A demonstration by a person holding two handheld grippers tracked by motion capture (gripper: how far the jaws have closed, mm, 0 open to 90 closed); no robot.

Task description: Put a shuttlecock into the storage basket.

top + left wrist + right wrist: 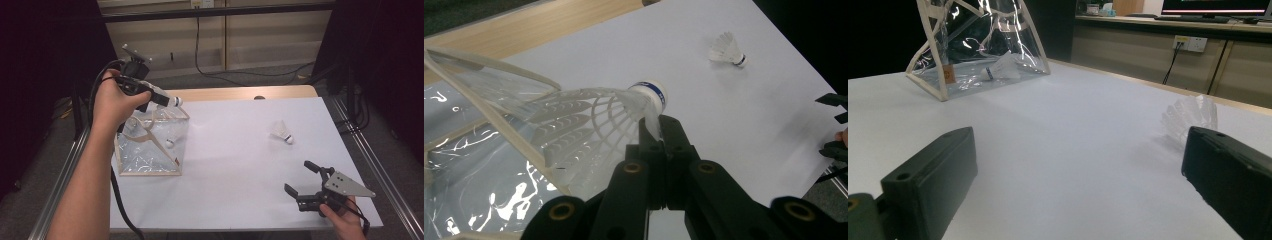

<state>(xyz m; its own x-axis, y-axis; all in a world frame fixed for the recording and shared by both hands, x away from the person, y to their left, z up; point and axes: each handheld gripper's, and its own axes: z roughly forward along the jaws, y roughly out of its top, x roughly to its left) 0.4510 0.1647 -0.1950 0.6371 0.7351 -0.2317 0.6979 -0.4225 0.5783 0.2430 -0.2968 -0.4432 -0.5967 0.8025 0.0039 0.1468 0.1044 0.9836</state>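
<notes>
Left gripper view reveals jaws pinching shuttlecock (599, 117) feathers.

No lettering here can be read; the blue band on the shuttlecock (650, 93) cork is too blurred to tell.

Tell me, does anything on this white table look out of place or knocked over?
Mildly: one white feathered shuttlecock lies tipped on its side alone on the white table, far from the clear plastic bag with cream trim, which already holds another. The left gripper pinches a third above the bag. Nothing looks damaged.
</notes>
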